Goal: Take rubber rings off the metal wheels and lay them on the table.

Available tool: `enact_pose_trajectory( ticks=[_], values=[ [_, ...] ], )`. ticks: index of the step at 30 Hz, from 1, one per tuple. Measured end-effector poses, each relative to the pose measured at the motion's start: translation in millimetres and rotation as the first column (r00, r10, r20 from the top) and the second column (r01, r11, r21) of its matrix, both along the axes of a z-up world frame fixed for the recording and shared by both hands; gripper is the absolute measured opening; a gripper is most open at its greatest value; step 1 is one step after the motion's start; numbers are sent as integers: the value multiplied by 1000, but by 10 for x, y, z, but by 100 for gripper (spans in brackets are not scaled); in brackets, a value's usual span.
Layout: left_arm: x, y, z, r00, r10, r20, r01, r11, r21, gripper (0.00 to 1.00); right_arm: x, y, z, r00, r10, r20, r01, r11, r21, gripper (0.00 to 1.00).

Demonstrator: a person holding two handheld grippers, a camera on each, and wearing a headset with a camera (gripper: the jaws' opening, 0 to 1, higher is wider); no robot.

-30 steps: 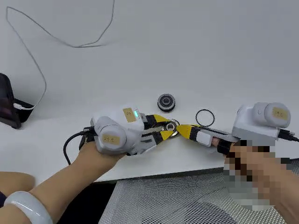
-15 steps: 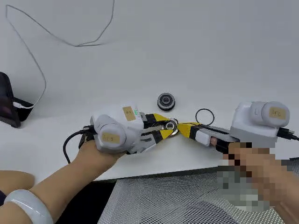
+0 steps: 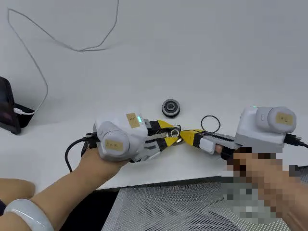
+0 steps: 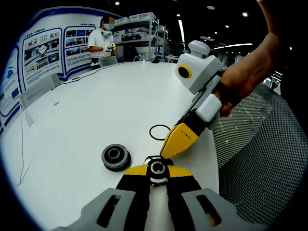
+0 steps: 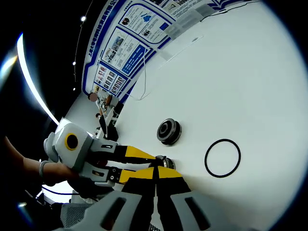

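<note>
A small metal wheel (image 3: 174, 132) is held just above the white table (image 3: 192, 57), with my left gripper (image 3: 171, 134) shut on it. In the left gripper view the wheel (image 4: 157, 169) sits between the yellow jaws, and a thin black rubber ring stands off its upper edge. My right gripper (image 3: 186, 135) comes in from the right, jaws shut on that ring at the wheel's rim (image 5: 166, 162). A second wheel (image 3: 170, 108) with its rubber ring on lies behind. One loose black ring (image 3: 211, 123) lies flat on the table to the right.
A black device (image 3: 7, 103) stands at the left edge, with a thin cable (image 3: 43, 72) looping across the back of the table. The table's front edge runs just below the grippers, above a mesh chair (image 3: 168, 207). A person (image 4: 103, 41) stands far off.
My right gripper drew back a little to the right, then came in again to the wheel's rim. The left gripper with the wheel has barely moved.
</note>
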State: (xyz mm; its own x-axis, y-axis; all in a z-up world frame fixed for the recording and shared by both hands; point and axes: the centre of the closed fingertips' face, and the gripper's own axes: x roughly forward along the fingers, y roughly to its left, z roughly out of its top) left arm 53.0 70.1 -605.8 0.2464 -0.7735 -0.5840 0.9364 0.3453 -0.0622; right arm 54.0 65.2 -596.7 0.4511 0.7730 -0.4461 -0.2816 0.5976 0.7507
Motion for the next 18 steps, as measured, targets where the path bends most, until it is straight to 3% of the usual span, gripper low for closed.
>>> enact_pose_trajectory(
  ticks=[7, 18],
  values=[
    [-3, -8, 7, 1000, 1, 0, -1, 1000, 1, 12, -19, 81, 91, 1000, 10, 4, -11, 999, 49, 1],
    [-5, -9, 12, 1000, -1, -1, 1, 1000, -4, 13, -21, 58, 112, 1000, 10, 8, -11, 999, 50, 1]
  ],
)
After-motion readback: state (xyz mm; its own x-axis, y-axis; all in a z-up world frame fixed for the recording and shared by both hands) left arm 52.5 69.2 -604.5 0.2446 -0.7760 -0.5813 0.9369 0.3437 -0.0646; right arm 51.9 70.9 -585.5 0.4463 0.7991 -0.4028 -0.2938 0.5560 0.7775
